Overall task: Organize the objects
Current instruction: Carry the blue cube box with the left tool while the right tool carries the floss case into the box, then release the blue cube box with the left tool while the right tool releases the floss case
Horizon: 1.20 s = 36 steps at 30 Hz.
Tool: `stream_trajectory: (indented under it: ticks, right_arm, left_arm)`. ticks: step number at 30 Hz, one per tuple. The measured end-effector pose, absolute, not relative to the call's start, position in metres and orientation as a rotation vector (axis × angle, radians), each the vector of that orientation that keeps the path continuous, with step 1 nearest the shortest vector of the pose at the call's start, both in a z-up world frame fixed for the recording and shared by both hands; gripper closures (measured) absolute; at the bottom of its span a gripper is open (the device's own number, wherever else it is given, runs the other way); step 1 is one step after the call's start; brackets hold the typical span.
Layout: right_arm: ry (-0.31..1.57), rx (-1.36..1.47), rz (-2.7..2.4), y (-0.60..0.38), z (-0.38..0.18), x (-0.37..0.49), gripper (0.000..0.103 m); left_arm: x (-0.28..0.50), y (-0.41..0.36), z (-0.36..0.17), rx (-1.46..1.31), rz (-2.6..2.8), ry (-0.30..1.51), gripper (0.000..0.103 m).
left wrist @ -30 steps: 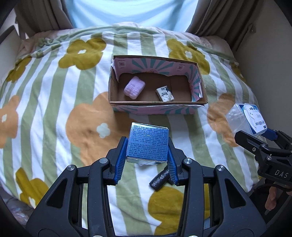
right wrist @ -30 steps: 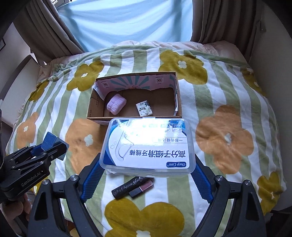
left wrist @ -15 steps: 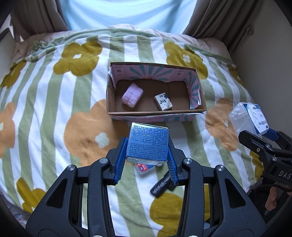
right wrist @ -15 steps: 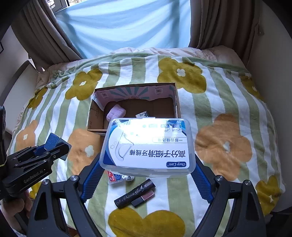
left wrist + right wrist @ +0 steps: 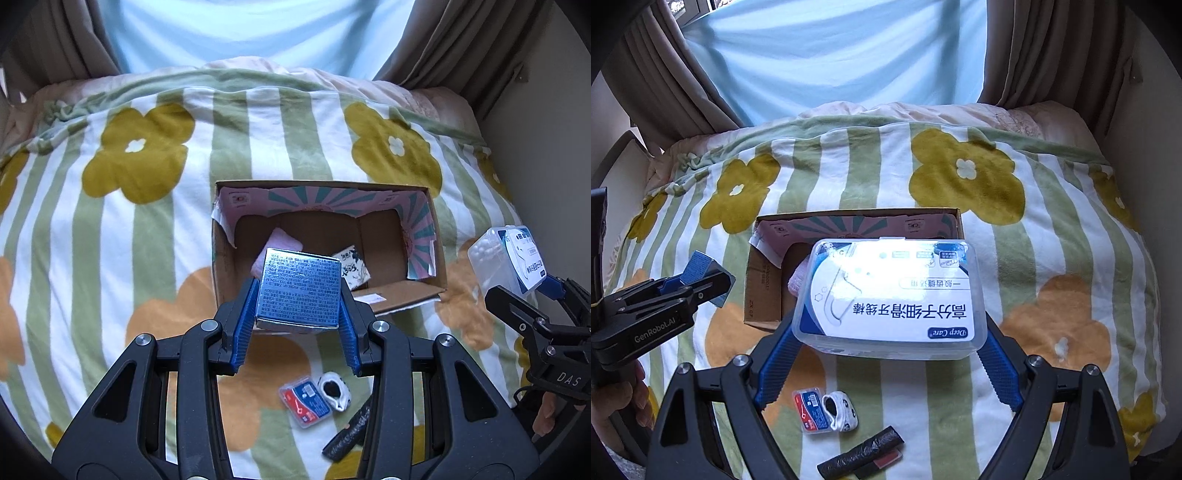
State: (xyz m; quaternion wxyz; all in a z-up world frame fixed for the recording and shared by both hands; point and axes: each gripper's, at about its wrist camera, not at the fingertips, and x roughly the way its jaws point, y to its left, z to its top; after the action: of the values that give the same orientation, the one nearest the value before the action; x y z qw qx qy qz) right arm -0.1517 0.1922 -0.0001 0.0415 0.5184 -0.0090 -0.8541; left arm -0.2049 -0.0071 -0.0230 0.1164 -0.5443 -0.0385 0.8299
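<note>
The blue box [image 5: 299,288] sits pinched between the blue pads of your left gripper [image 5: 298,314], held above the near edge of the cardboard box [image 5: 436,236], its printed top face toward the camera. Your right gripper [image 5: 888,354] is spread wide and clamped on the clear floss-pick case [image 5: 894,295], whose white and blue label faces up; the case hangs in front of the cardboard box's right half. In the left wrist view you can see that case at the far right [image 5: 509,258], with your right hand [image 5: 546,413] partly visible below the tool. In the right wrist view the left gripper with its blue box shows at the left edge [image 5: 701,273], and your left hand [image 5: 624,402] grips the handle beneath.

Inside the cardboard box lie a pink soft item [image 5: 284,240] and a small white patterned packet [image 5: 352,264], side by side on the floor of the box.

On the flowered, striped blanket [image 5: 147,221] below your grippers lie a small red and blue flat case [image 5: 304,400], touching a little white and black pouch [image 5: 334,393], and nearer still a dark tube [image 5: 860,456] beside a reddish-brown stick [image 5: 886,458].

Curtains [image 5: 683,85] hang behind the bed.
</note>
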Motion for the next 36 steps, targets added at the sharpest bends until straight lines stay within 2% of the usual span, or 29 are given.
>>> stream_trajectory:
  ticks: [11,21,33,35,36]
  right_arm:
    - [-0.092,1.732,-2.510,0.189,-0.074,-0.242,0.016]
    - [-0.137,1.883,-2.413,0.195,-0.136,-0.288,0.016]
    - [-0.172,1.956,-2.364,0.198,-0.161,-0.295,0.015]
    - [-0.162,1.971,-2.371,0.198,-0.160,-0.298,0.015]
    - [-0.161,1.966,-2.382,0.198,-0.159,-0.298,0.013]
  left_arm:
    - [-0.277,0.023,-0.110,-1.717,2.314,-0.034,0.066]
    - [-0.288,0.046,-0.180,-1.801,2.213,0.059,0.066]
    - [-0.288,0.063,-0.192,-1.774,2.196,0.159,0.066]
    - [-0.286,0.064,-0.185,-1.750,2.226,0.179,0.064]
    - [-0.285,0.065,-0.182,-1.742,2.232,0.186,0.048]
